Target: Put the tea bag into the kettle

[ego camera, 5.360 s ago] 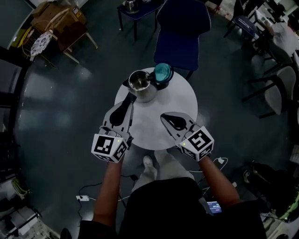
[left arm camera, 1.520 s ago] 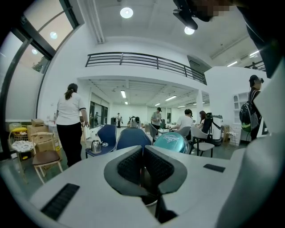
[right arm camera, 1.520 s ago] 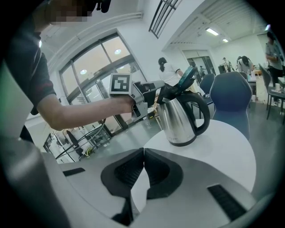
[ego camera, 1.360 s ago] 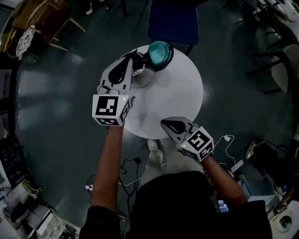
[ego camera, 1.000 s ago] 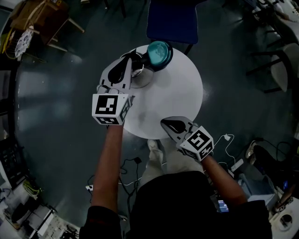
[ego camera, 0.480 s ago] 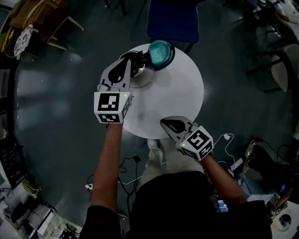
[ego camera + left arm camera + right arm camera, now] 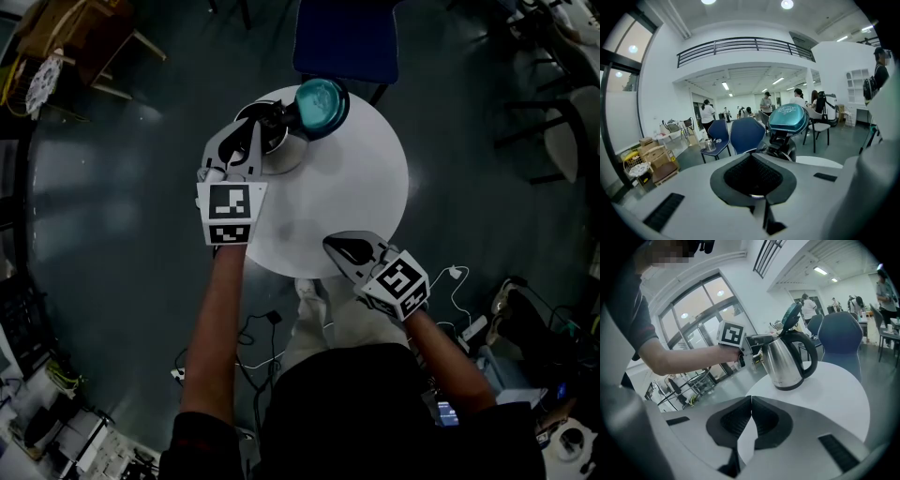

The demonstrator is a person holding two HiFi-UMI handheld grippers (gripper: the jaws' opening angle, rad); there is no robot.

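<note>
Head view — my left gripper (image 7: 254, 129), jaws closed, at the open kettle (image 7: 287, 156); right gripper (image 7: 330, 247), jaws closed, over the surface (image 7: 361, 178).

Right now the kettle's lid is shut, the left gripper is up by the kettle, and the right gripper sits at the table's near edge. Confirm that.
Wrong on the lid: the right gripper view shows the kettle with its teal lid tipped up, open. The left gripper is by the kettle, and the right gripper is at the table's near edge.
</note>
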